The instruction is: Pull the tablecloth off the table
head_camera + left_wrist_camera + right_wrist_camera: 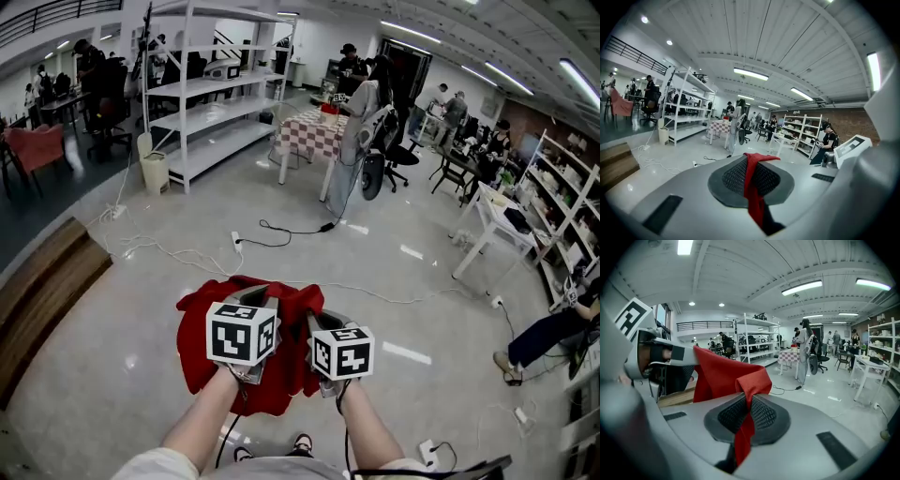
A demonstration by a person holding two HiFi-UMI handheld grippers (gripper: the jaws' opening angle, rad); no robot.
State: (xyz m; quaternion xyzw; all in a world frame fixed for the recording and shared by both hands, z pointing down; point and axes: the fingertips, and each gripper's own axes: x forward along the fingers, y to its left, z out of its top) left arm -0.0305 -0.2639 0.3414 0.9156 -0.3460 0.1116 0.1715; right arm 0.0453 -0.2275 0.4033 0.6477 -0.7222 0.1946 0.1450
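Clearly both grippers have a firm bite. The left gripper (751,161) has its jaws closed tight on a thin pleat of the red fabric tablecloth (199,337), which runs as a narrow red strip down the seam between the dark ribbed pads. The right gripper (749,397) is clamped the same way on another gathered fold that bulges just above its jaw tips. The two pinch points sit close side by side, so the cloth between the jaws bunches into loose folds rather than stretching flat. In the right gripper view it spans from those jaws across to the left gripper just beside them. Below the jaws the rest of the tablecloth hangs down and forward over the pale glossy floor (141,281); whether its lower hem touches the floor I cannot tell. No counter shows beneath the jaws, so I judge the cloth to be already off and held aloft. Pinching the upper edge with both jaws looks meant to share the weight and gather the fabric into one bundle. Well beyond the jaws stand a counter under a red-and-white checked cloth (311,131) and white metal shelving (202,94), both far out of reach. As for writing, the only print near the jaws is the black-and-white square pattern on each marker cube (242,333). It carries no letters, and no brand or label can be read on the cloth or the grippers.
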